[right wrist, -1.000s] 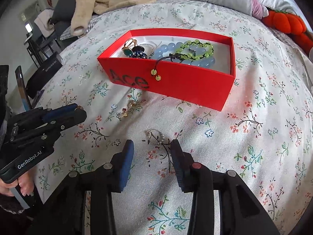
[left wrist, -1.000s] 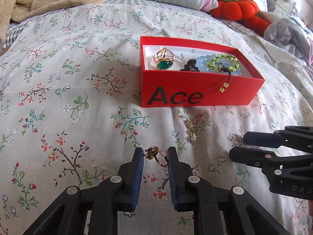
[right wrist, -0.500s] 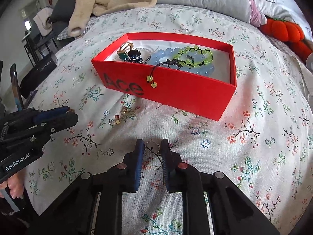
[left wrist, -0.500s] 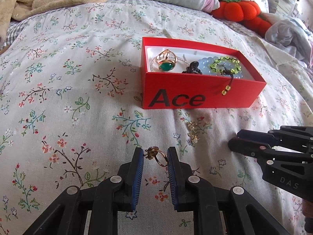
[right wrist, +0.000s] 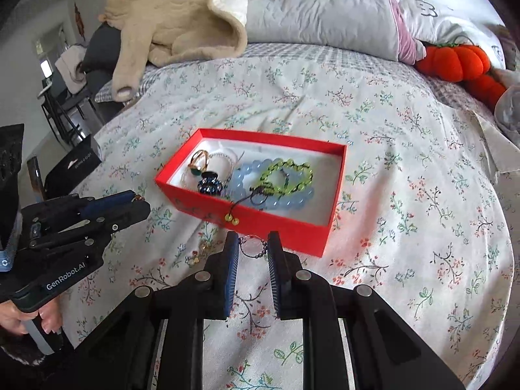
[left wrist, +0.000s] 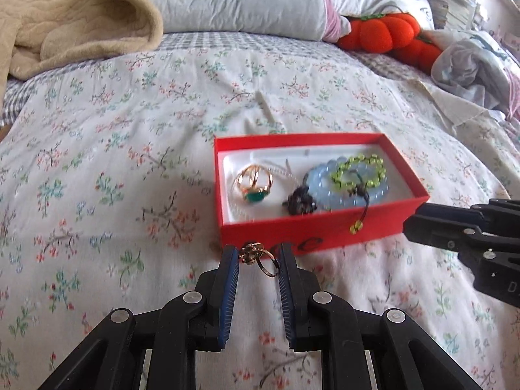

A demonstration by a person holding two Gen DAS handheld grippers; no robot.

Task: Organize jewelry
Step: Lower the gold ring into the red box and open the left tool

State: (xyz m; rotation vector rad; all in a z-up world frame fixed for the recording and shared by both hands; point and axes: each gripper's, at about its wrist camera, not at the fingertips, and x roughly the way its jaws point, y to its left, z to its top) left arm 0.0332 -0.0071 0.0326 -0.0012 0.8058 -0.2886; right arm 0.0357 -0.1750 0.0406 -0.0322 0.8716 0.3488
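A red box [left wrist: 325, 234] [right wrist: 292, 230] lies on the floral bedspread. It holds a gold ring with a green stone [left wrist: 255, 182], a dark ring [left wrist: 299, 203], a blue bead bracelet [right wrist: 292, 200] and a green bead bracelet [left wrist: 357, 170]. My left gripper [left wrist: 256, 255] is shut on a small gold ring [left wrist: 258, 258], held above the bed just before the box's near wall. My right gripper [right wrist: 253, 243] is shut on a thin beaded hoop earring [right wrist: 253, 247], held near the box's front wall. A small gold piece [right wrist: 195, 256] lies on the bedspread.
A beige blanket [left wrist: 65, 26] and a grey pillow [left wrist: 243, 0] lie at the head of the bed. An orange pumpkin plush [left wrist: 386, 32] sits at the back right. A crumpled cloth [left wrist: 471, 65] lies at the right.
My right gripper shut on the earring and lifted it off the bedspread. Both grippers rose and moved toward the red box, each holding its piece.
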